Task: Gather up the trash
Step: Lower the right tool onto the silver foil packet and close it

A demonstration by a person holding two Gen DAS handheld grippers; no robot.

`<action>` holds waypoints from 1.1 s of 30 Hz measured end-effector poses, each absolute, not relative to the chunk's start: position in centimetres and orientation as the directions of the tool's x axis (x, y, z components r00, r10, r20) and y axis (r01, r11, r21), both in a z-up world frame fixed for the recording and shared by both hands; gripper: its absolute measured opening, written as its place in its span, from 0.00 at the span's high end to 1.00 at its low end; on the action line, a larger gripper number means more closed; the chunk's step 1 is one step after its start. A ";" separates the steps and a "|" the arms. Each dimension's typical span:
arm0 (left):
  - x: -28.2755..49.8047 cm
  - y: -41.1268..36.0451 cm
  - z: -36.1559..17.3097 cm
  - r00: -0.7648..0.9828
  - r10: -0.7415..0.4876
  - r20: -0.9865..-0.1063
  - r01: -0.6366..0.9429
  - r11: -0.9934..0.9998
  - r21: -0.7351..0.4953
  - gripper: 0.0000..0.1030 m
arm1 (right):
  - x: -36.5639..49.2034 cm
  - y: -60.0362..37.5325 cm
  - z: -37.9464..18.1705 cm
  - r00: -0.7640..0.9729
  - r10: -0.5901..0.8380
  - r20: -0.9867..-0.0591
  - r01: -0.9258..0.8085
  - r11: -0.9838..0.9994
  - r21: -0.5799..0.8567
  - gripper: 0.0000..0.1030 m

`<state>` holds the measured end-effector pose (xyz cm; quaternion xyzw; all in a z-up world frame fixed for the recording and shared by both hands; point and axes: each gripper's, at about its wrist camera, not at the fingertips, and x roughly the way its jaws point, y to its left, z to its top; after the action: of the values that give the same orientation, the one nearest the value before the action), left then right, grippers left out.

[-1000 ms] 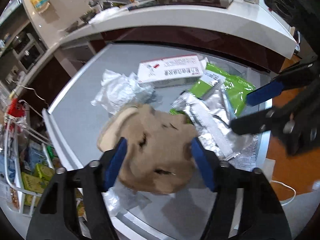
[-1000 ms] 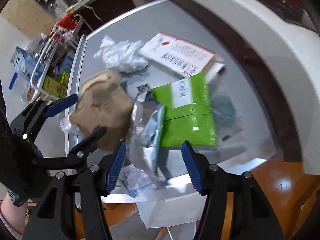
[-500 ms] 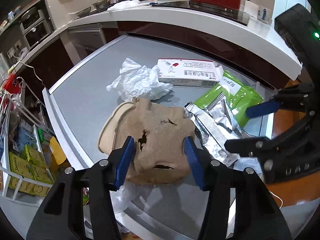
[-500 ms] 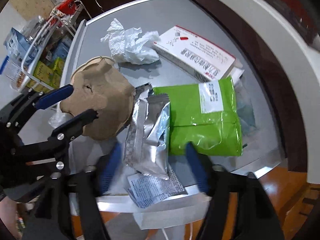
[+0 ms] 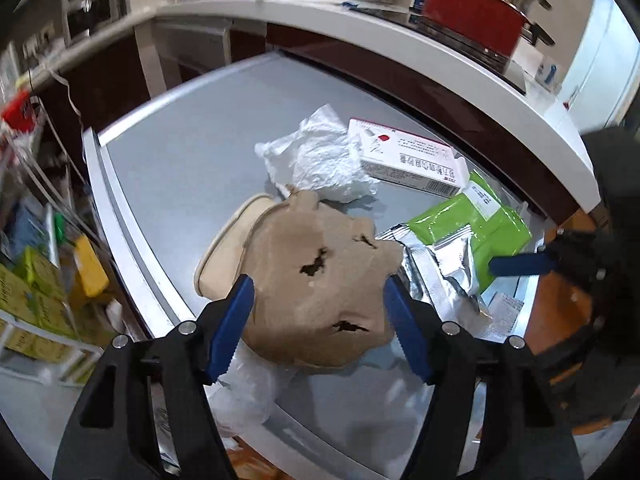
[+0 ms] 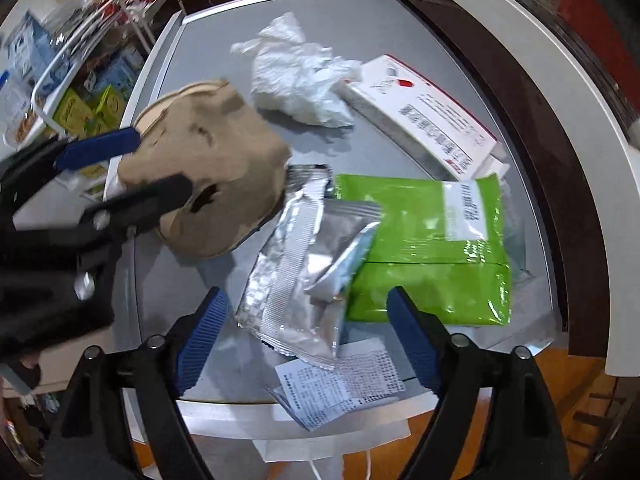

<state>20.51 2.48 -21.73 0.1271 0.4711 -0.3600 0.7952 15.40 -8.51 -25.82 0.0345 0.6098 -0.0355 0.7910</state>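
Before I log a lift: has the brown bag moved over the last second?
Cannot tell. The brown bag sits between the left gripper fingers near the tissue throughout; only the camera clearly shifts.

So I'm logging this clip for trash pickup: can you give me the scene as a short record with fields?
surface: grey table
left tongs: open, straddling the torn brown paper piece
right tongs: open, above the silver foil wrapper
other trash: crumpled white tissue, white and red box, green pouch, printed leaflet
held: nothing gripped yet
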 end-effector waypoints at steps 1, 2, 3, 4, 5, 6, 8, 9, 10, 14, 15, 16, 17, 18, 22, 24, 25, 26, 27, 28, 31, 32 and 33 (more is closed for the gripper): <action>20.7 2.6 -21.8 0.288 -0.458 -0.841 0.690 0.709 -0.150 0.34 | 15.4 -8.3 -26.0 0.252 -0.020 -0.968 0.095 0.995 0.005 0.20; 21.0 2.8 -21.8 0.285 -0.459 -0.842 0.684 0.713 -0.157 0.34 | 15.7 -8.1 -26.4 0.246 -0.033 -0.969 0.095 0.995 -0.010 0.19; 21.2 3.0 -21.7 0.287 -0.458 -0.841 0.681 0.715 -0.157 0.34 | 15.9 -8.1 -26.8 0.240 -0.048 -0.970 0.097 0.995 -0.025 0.19; 21.2 3.1 -21.6 0.293 -0.457 -0.840 0.680 0.717 -0.154 0.34 | 16.1 -8.0 -27.1 0.241 -0.058 -0.969 0.091 0.995 -0.037 0.19; 21.3 3.3 -21.5 0.297 -0.458 -0.838 0.678 0.719 -0.153 0.34 | 16.3 -7.9 -27.2 0.242 -0.065 -0.968 0.081 0.996 -0.047 0.19; 21.3 3.5 -21.4 0.299 -0.458 -0.837 0.676 0.721 -0.153 0.34 | 16.5 -7.8 -27.4 0.240 -0.091 -0.966 0.054 0.995 -0.080 0.20; 21.1 3.6 -21.3 0.304 -0.458 -0.835 0.676 0.721 -0.149 0.34 | 16.6 -7.7 -27.4 0.251 -0.127 -0.960 0.021 0.992 -0.125 0.24; 21.1 3.7 -21.3 0.306 -0.457 -0.835 0.677 0.721 -0.146 0.34 | 16.6 -8.1 -27.3 0.253 -0.137 -0.958 0.011 0.990 -0.138 0.30; 21.0 3.6 -21.2 0.309 -0.455 -0.835 0.679 0.721 -0.141 0.34 | 16.6 -8.8 -27.2 0.250 -0.141 -0.958 0.010 0.990 -0.143 0.31; 20.3 3.6 -21.1 0.324 -0.442 -0.836 0.691 0.714 -0.110 0.34 | 16.5 -11.3 -26.8 0.248 -0.146 -0.958 0.007 0.989 -0.149 0.30; 20.1 3.5 -21.1 0.325 -0.442 -0.836 0.694 0.712 -0.106 0.34 | 16.4 -11.7 -26.6 0.255 -0.139 -0.957 0.003 0.990 -0.143 0.29; 20.0 3.5 -21.0 0.326 -0.443 -0.835 0.697 0.710 -0.105 0.34 | 16.3 -12.0 -26.4 0.264 -0.120 -0.957 -0.005 0.992 -0.126 0.29; 19.9 3.5 -21.0 0.326 -0.446 -0.833 0.700 0.706 -0.104 0.32 | 16.2 -12.2 -26.1 0.280 -0.093 -0.955 -0.022 0.994 -0.103 0.29; 19.8 3.5 -20.9 0.327 -0.449 -0.831 0.704 0.703 -0.103 0.31 | 16.1 -12.1 -26.0 0.288 -0.090 -0.953 -0.037 0.994 -0.105 0.29; 19.7 3.4 -20.6 0.334 -0.457 -0.824 0.712 0.695 -0.096 0.29 | 16.4 -11.0 -26.1 0.294 -0.102 -0.950 -0.076 0.989 -0.129 0.29; 19.9 3.4 -20.4 0.339 -0.460 -0.821 0.710 0.698 -0.098 0.29 | 16.4 -10.5 -26.4 0.285 -0.106 -0.953 -0.086 0.987 -0.136 0.29; 19.9 3.5 -20.3 0.339 -0.462 -0.819 0.708 0.699 -0.101 0.29 | 16.5 -10.2 -26.5 0.276 -0.108 -0.955 -0.089 0.986 -0.137 0.29; 20.0 3.5 -20.2 0.340 -0.464 -0.818 0.708 0.699 -0.102 0.29 | 16.8 -10.1 -26.9 0.261 -0.110 -0.959 -0.092 0.986 -0.138 0.32; 20.0 3.5 -20.2 0.340 -0.465 -0.817 0.710 0.697 -0.101 0.29 | 17.1 -9.8 -27.3 0.257 -0.104 -0.961 -0.091 0.987 -0.131 0.37; 19.9 3.4 -20.2 0.339 -0.465 -0.818 0.714 0.693 -0.098 0.29 | 17.4 -9.8 -27.4 0.261 -0.088 -0.961 -0.085 0.990 -0.114 0.38; 19.7 2.7 -20.3 0.351 -0.451 -0.821 0.732 0.679 -0.060 0.29 | 18.0 -10.1 -27.6 0.262 -0.075 -0.962 -0.084 0.991 -0.100 0.44; 19.6 2.3 -20.5 0.351 -0.444 -0.824 0.741 0.670 -0.045 0.29 | 18.1 -10.3 -27.5 0.264 -0.075 -0.962 -0.089 0.991 -0.101 0.45; 19.5 2.0 -20.7 0.352 -0.437 -0.828 0.748 0.663 -0.033 0.29 | 18.0 -10.5 -27.4 0.265 -0.074 -0.961 -0.087 0.991 -0.100 0.46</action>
<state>19.50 2.01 -20.66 0.1791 0.4333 -0.3692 0.8024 18.05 -10.52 -27.36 -0.0665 0.6064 0.0040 0.7924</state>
